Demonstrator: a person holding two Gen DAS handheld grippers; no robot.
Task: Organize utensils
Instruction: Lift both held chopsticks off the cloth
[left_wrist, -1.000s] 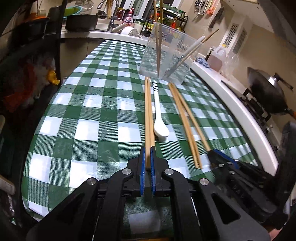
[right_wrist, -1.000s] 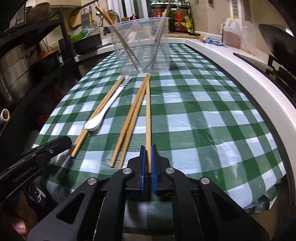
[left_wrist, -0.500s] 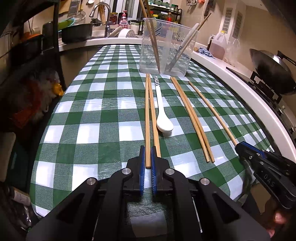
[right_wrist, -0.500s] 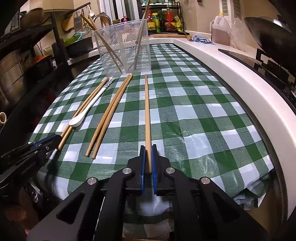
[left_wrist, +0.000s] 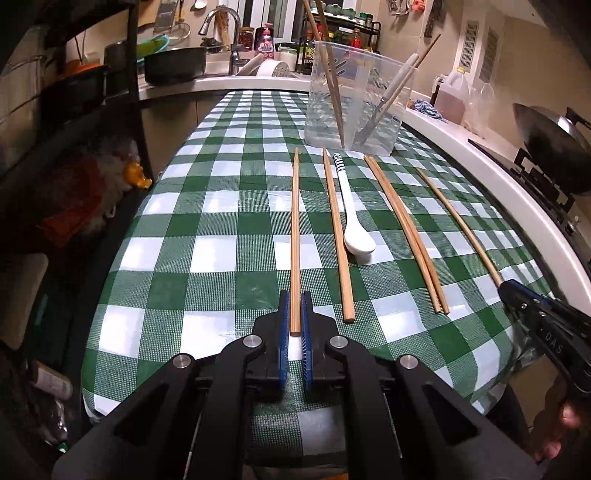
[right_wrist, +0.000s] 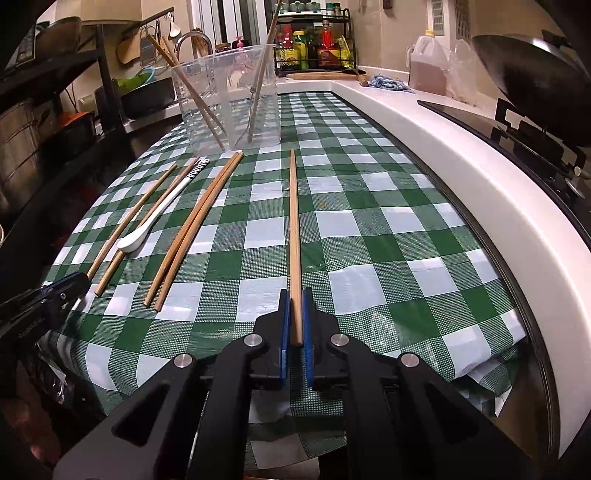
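Note:
My left gripper (left_wrist: 294, 306) is shut on the near end of a wooden chopstick (left_wrist: 294, 236) that runs away over the green checked tablecloth (left_wrist: 207, 229). Its former mate (left_wrist: 337, 236) lies to the right, beside a white spoon (left_wrist: 354, 221) with a striped handle. A chopstick pair (left_wrist: 404, 229) lies further right. My right gripper (right_wrist: 294, 306) is shut on another single chopstick (right_wrist: 293, 229), also seen in the left wrist view as the rightmost chopstick (left_wrist: 458, 221). A clear plastic container (left_wrist: 354, 99) at the far end holds several utensils.
A white counter edge (right_wrist: 461, 177) borders the table on the right, with a wok (left_wrist: 554, 136) and stove behind it. A sink with faucet (left_wrist: 225, 37), pots and bottles stand at the back. A dark shelf rack (left_wrist: 74, 110) stands on the left.
The left gripper has drawn its chopstick leftward, away from its mate beside the spoon. The right gripper has pulled its chopstick to the right, clear of the pair.

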